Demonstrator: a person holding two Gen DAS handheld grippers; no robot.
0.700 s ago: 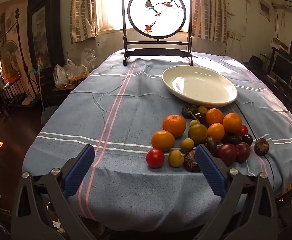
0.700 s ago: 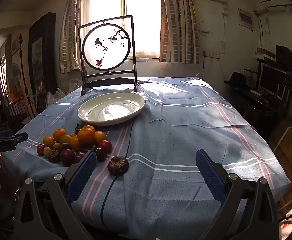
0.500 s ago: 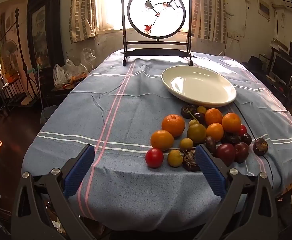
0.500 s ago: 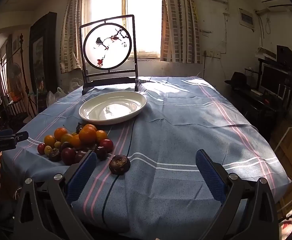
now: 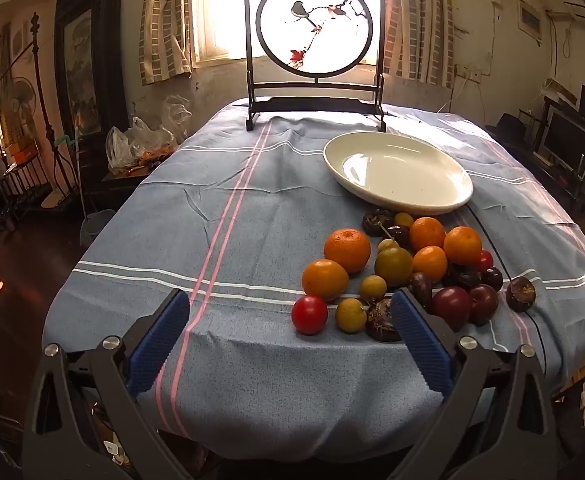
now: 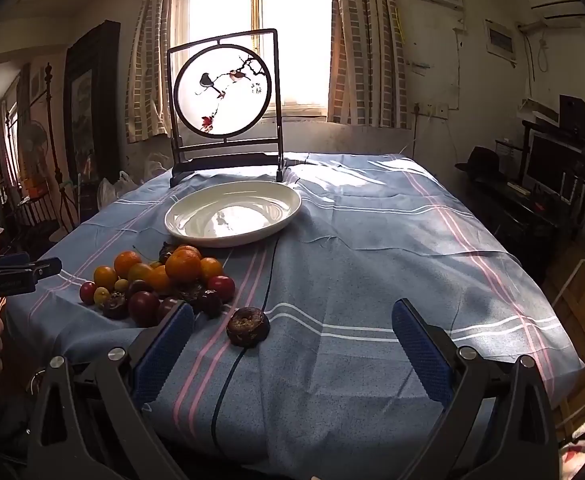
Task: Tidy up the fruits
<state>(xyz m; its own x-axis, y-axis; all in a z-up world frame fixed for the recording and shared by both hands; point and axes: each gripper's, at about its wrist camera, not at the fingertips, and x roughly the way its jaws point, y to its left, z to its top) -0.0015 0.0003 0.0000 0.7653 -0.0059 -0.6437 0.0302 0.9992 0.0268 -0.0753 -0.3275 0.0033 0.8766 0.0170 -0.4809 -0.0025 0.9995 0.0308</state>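
Both sets of fingers, left gripper (image 5: pixel 290 344) and right gripper (image 6: pixel 292 346), are spread wide and hold nothing above the cloth-covered counter (image 5: pixel 220 216). Piled fruits (image 5: pixel 396 268) lie beside a white plate (image 5: pixel 398 174).

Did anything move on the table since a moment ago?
Hardly anything. The right gripper eased slightly nearer the lone dark fruit. Nothing was grabbed or dropped. The left gripper stays open, the fruit pile and white plate unmoved.
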